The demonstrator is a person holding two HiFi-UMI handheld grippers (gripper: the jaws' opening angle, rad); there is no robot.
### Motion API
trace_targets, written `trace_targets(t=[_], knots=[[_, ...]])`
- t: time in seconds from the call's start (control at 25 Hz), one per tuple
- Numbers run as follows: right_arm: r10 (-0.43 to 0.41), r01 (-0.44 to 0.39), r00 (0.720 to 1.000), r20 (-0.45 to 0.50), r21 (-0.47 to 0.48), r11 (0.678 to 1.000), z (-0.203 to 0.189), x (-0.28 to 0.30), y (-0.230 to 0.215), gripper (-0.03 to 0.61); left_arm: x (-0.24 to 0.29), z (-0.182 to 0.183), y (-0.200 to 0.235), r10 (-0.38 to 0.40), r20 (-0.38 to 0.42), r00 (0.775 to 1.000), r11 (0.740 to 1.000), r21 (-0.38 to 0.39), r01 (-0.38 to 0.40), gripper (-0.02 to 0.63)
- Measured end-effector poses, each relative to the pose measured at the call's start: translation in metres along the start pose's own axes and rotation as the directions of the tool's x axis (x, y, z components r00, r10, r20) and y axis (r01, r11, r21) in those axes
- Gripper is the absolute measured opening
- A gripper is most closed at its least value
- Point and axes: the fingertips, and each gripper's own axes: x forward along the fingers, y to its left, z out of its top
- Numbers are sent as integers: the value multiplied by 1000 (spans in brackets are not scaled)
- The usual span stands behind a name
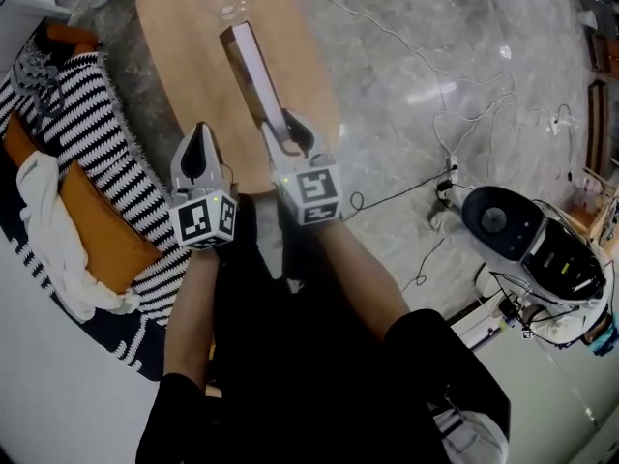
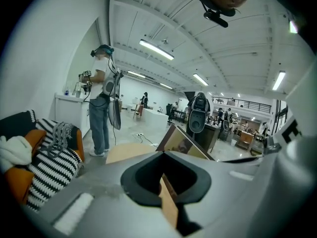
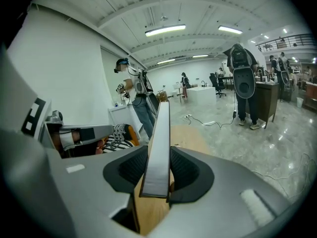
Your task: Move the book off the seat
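Note:
The book (image 1: 256, 71) stands on its edge over the oval wooden table (image 1: 184, 27), its far end pointing away from me. My right gripper (image 1: 293, 135) is shut on the book's near end, and in the right gripper view its dark edge (image 3: 158, 148) runs up between the two pads. My left gripper (image 1: 200, 133) hovers just left of it over the table's near edge, its fingers meeting at the tip with nothing between them. In the left gripper view the book's brown cover (image 2: 184, 144) leans to the right, beyond the jaws.
A seat with a striped throw (image 1: 92, 133), an orange cushion (image 1: 102, 225) and a white cloth (image 1: 48, 235) lies at the left. Cables (image 1: 440, 114) and a black-and-white machine (image 1: 537, 245) sit on the marble floor at the right. A person (image 2: 101, 108) stands beyond.

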Motion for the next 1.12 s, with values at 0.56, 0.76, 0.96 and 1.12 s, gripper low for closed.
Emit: trace_targets(t=[0.56,0.76,0.96,1.12], knots=[[24,-18,993,-119,53,998,-78,59,-23,152,47,-71,15,-3,-63,998,999,-35,1,5],[25,-10,988,-151,96,995,-98,85,-43,152,77,-94,12,0,-93,996,999,-49,-5,5],[38,-17,986,-160,128,992,-121,92,-28,152,70,-111,31,9,-91,996,998,-59,-14,5],[57,-29,983,-175,162,986,-137,98,-24,153,71,-124,39,9,-99,995,998,-64,-16,5]])
